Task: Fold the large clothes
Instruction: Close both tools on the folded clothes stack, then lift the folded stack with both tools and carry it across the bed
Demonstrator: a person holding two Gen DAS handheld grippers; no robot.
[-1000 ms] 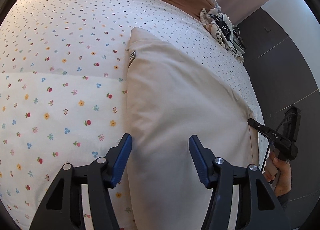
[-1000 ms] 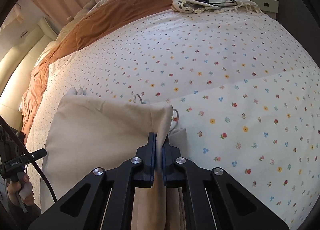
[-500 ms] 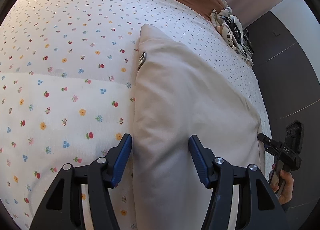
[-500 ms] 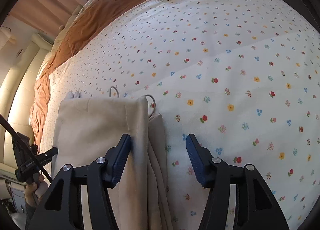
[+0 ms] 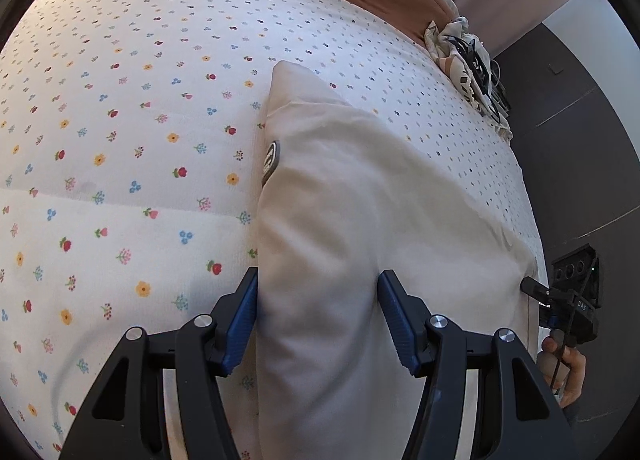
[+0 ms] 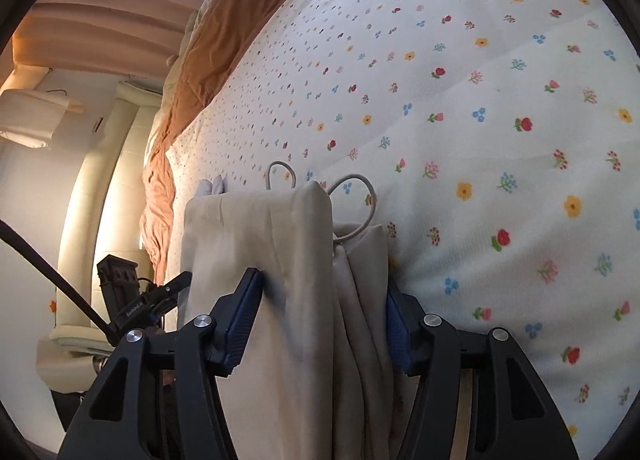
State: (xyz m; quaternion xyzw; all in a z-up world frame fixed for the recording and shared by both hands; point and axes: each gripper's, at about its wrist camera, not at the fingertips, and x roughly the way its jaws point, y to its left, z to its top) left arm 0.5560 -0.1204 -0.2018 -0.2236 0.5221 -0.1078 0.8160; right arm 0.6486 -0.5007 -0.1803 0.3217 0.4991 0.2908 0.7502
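Garment [image 5: 360,220] folded on bedsheet [image 5: 120,140]

Both wrist views overlook the same garment [image 5: 360,240] closely.

Cream garment [image 5: 360,220], folded, on bed

Legible text: almost none

The right tool [image 5: 576,308], at the left wrist view's right edge, bears small white letters that look like "DAS", blurred. An oval grey patch [image 5: 271,162] on the folded cream garment [image 5: 360,220] carries a mark too small to read. Lettering on the left tool [image 6: 138,306], seen from the right wrist, is unreadable.
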